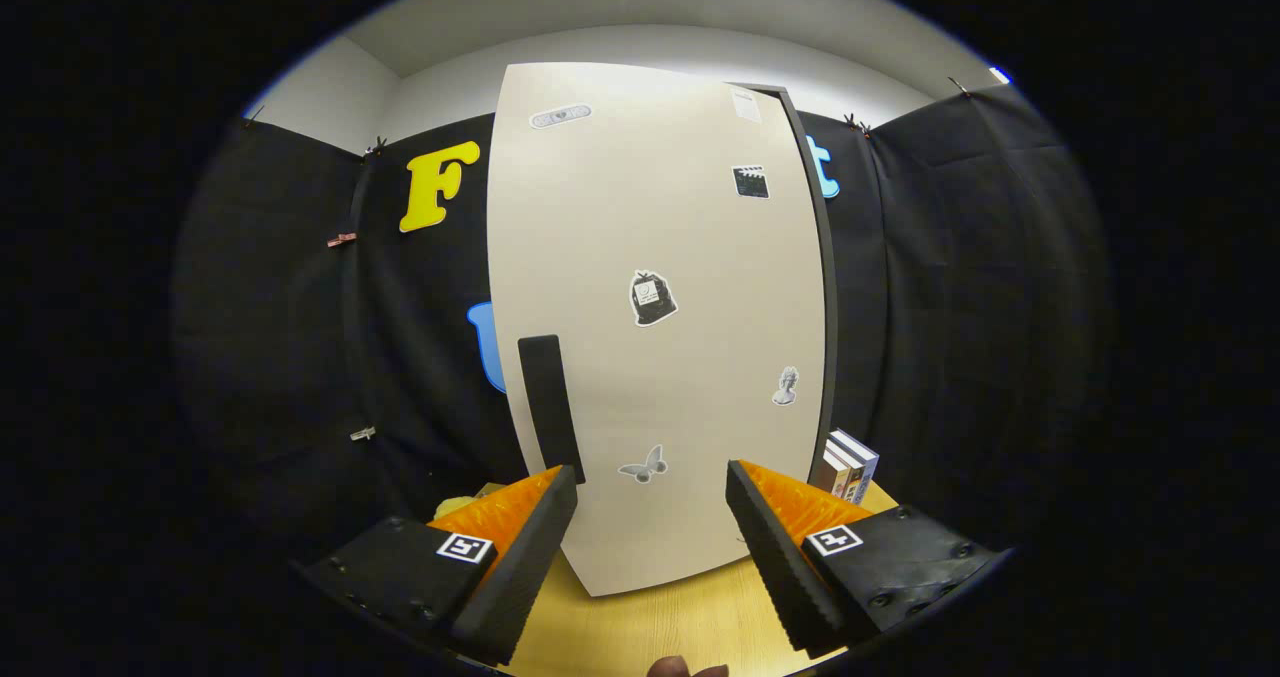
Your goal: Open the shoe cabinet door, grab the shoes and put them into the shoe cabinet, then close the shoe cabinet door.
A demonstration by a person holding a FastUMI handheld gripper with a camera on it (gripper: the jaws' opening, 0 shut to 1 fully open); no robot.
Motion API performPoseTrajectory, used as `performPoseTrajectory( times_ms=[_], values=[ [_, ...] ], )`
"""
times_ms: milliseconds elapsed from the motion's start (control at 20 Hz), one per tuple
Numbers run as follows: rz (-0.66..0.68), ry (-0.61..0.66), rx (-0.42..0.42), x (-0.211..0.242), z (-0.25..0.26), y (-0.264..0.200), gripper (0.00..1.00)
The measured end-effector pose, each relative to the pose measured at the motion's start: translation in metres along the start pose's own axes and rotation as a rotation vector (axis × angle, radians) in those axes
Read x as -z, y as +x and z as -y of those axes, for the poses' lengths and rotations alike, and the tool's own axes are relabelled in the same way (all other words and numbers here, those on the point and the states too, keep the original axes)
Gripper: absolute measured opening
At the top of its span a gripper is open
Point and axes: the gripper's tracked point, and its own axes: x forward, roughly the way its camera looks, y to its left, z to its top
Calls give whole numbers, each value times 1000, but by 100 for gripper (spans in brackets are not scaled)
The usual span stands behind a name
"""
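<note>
Gripper view: gripper [650, 487] wide open, holds nothing, fingers [520, 547] apart over the wooden table [650, 622]. Just ahead, between the fingers, stands the cabinet door [660, 357], closed or nearly so, with stickers on it. Its black handle [550, 407] sits just above the left fingertip. Books [848, 465] stand beyond the right finger, beside the cabinet.

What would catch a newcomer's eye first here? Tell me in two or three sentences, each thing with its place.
The tall pale shoe cabinet door stands just beyond the open gripper, dotted with small stickers. A black handle runs down its edge, just above one orange-backed finger. A few books stand on the wooden table beside the cabinet, behind the other finger.
</note>
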Motion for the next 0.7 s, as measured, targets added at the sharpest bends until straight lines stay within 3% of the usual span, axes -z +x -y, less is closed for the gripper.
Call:
performPoseTrajectory(
  times_ms=[700],
  values=[
    [3, -6, -4, 1, 5, 0, 98]
  ],
)
